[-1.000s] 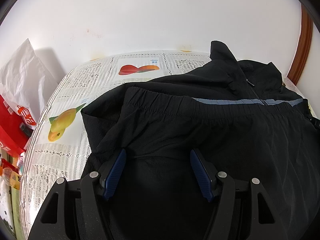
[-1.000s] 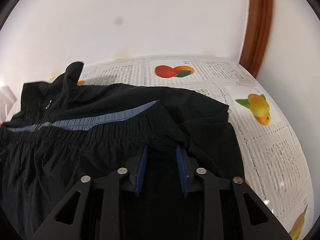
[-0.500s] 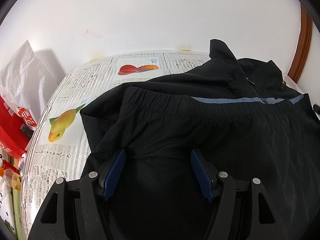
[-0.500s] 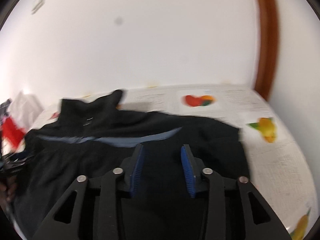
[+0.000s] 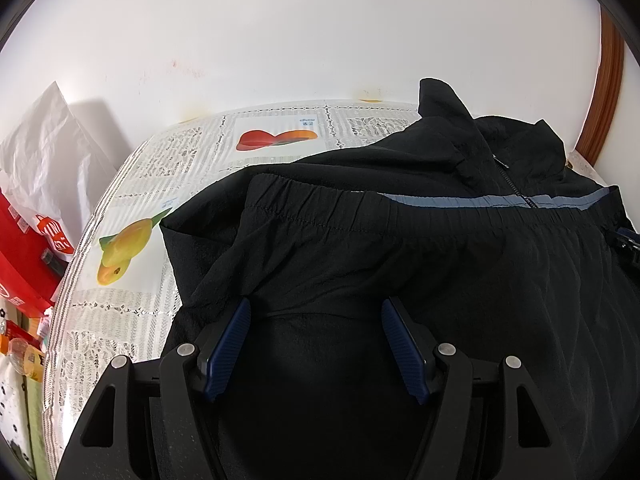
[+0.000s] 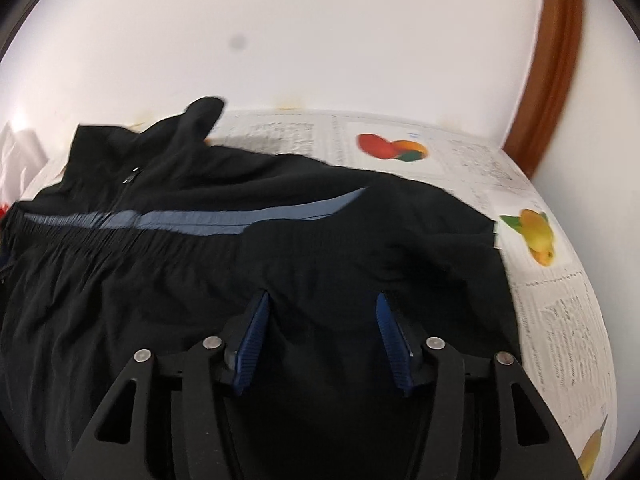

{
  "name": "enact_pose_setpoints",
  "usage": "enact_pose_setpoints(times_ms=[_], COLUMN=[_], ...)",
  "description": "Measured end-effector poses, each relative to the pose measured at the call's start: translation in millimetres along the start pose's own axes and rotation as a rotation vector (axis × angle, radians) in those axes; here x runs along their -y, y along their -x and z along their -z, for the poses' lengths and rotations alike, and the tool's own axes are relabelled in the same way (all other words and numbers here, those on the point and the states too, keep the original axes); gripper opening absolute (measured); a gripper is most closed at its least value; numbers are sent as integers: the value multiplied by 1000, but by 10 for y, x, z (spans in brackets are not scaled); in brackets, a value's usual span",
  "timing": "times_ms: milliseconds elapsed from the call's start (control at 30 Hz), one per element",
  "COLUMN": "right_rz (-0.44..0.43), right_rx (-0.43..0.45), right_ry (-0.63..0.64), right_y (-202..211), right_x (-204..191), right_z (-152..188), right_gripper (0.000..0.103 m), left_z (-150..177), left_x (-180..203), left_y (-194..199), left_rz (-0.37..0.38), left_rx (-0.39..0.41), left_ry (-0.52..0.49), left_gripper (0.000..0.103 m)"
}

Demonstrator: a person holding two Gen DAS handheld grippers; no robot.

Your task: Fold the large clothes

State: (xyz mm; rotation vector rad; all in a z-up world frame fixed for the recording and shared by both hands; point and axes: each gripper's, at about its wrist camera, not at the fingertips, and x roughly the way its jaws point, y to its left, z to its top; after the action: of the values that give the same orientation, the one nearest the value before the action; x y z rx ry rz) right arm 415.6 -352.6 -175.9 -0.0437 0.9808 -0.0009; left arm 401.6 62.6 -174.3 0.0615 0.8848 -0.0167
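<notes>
The black jacket (image 6: 280,264) lies folded on the patterned tablecloth (image 5: 132,312). The right gripper (image 6: 320,332) has just been opening – apparently nothing pinched; the left gripper (image 5: 316,340) stands wide, empty. Withdraw both straight – avoid dragging the fold.

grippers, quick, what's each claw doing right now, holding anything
Left claw: open, nothing gripped, over the black jacket.
Right claw: jaws have just been opening, now open, nothing gripped.

Both wrist views look steeply down, close over 1 black jacket (image 5: 400,264).
</notes>
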Motion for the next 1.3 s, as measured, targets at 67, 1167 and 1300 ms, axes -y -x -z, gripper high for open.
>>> enact_pose_setpoints(times_ms=[67, 1167, 1300], right_rz=[27, -294, -223], right_rx=[8, -7, -90], right_ry=[8, 51, 88], right_y=[10, 789, 618], right_x=[29, -675, -990], right_z=[-6, 245, 439], right_gripper=[54, 57, 57], left_z=[-5, 666, 903], left_x=[8, -310, -453], left_y=[-4, 1110, 1267], left_rz=[-2, 16, 2], left_rx=[0, 11, 12], left_ry=[-2, 69, 60], left_gripper=[66, 69, 69])
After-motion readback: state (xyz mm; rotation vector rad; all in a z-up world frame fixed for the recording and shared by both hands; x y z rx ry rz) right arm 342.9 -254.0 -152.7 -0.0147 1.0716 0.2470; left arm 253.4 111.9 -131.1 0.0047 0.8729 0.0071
